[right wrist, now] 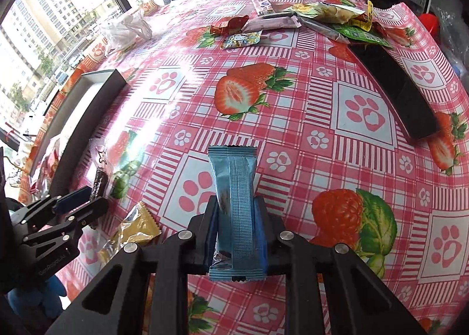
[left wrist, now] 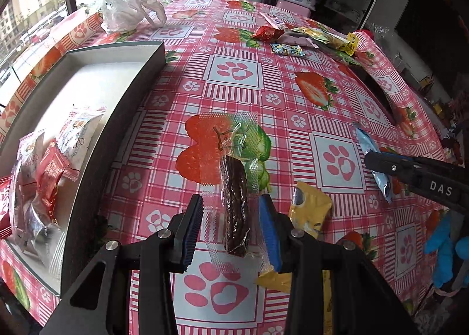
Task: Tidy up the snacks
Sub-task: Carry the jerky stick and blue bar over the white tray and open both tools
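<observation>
While my right gripper (right wrist: 236, 235) clamps the blue snack bar (right wrist: 234, 206), my left gripper (left wrist: 231, 226) straddles the clear-wrapped sausage (left wrist: 234, 206) on the tablecloth (left wrist: 293, 106), unclosed; I should pinch its dark middle, not the slippery film

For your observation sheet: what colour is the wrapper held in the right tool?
Light blue wrapper, clearest in the right wrist view, clamped in the right tool.

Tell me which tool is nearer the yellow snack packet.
Left. The left tool sits right beside the yellow snack packet, its right finger over it; the right tool is farther off, clamping a blue packet.
</observation>
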A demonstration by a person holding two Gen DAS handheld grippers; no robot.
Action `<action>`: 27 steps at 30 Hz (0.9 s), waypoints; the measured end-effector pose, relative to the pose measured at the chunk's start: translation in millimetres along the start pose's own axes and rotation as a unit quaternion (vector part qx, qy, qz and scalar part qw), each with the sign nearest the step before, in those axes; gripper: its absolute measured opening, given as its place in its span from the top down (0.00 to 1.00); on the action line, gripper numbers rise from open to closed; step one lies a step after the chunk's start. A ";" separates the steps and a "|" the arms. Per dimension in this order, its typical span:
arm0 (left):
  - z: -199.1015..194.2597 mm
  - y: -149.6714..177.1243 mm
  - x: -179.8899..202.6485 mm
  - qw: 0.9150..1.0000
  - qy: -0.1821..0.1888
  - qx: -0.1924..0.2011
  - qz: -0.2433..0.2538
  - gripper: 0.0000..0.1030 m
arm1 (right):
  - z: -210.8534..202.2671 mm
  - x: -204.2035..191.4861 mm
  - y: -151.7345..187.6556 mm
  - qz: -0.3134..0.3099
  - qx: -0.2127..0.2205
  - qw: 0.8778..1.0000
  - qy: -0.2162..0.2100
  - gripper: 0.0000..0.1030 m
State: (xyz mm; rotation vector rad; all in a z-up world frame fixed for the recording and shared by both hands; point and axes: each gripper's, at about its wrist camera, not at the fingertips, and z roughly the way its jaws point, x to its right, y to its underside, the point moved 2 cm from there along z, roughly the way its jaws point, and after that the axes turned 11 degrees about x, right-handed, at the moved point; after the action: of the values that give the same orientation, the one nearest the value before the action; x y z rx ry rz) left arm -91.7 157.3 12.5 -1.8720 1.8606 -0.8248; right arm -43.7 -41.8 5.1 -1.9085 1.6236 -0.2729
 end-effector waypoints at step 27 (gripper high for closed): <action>-82.7 -20.1 -175.2 0.986 -0.109 0.094 -0.086 0.59 | 19.2 -269.8 -38.5 -0.148 0.026 0.974 -0.171 0.76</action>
State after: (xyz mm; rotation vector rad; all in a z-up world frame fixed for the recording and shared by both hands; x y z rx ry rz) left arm -120.9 343.1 63.1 -1.9343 1.4549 -0.7836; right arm -63.1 222.2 72.8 -2.0253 1.0978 -0.0961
